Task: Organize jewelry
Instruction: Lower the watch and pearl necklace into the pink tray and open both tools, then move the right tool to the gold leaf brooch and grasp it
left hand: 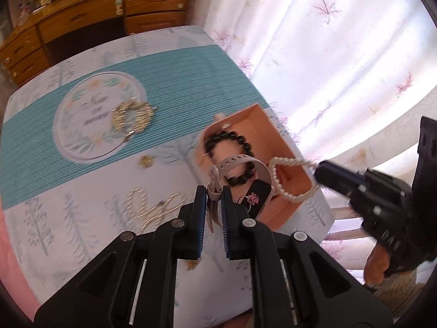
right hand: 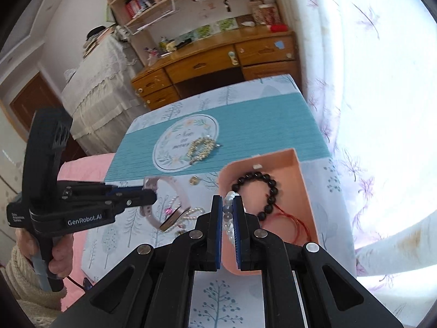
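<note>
A peach cardboard box [left hand: 296,201] [right hand: 303,191] stands at the table's right edge and holds a black bead bracelet [left hand: 230,136] [right hand: 269,184]. My left gripper [left hand: 214,191] is shut on the beige strap of a watch [left hand: 235,164] and holds it over the box's near corner; it also shows in the right wrist view [right hand: 148,190], watch [right hand: 164,205] hanging. My right gripper [right hand: 227,199] is shut on a white pearl bracelet [right hand: 229,210]; its loop [left hand: 284,180] hangs over the box, held by that gripper [left hand: 318,169].
A gold bracelet [left hand: 132,116] [right hand: 200,149] lies on the teal placemat [left hand: 177,82]. A small gold piece [left hand: 146,161] [right hand: 194,181] and a pearl-and-gold chain [left hand: 153,207] lie on the tablecloth. A wooden desk [right hand: 218,63] stands beyond the table; a curtain [left hand: 327,54] hangs right.
</note>
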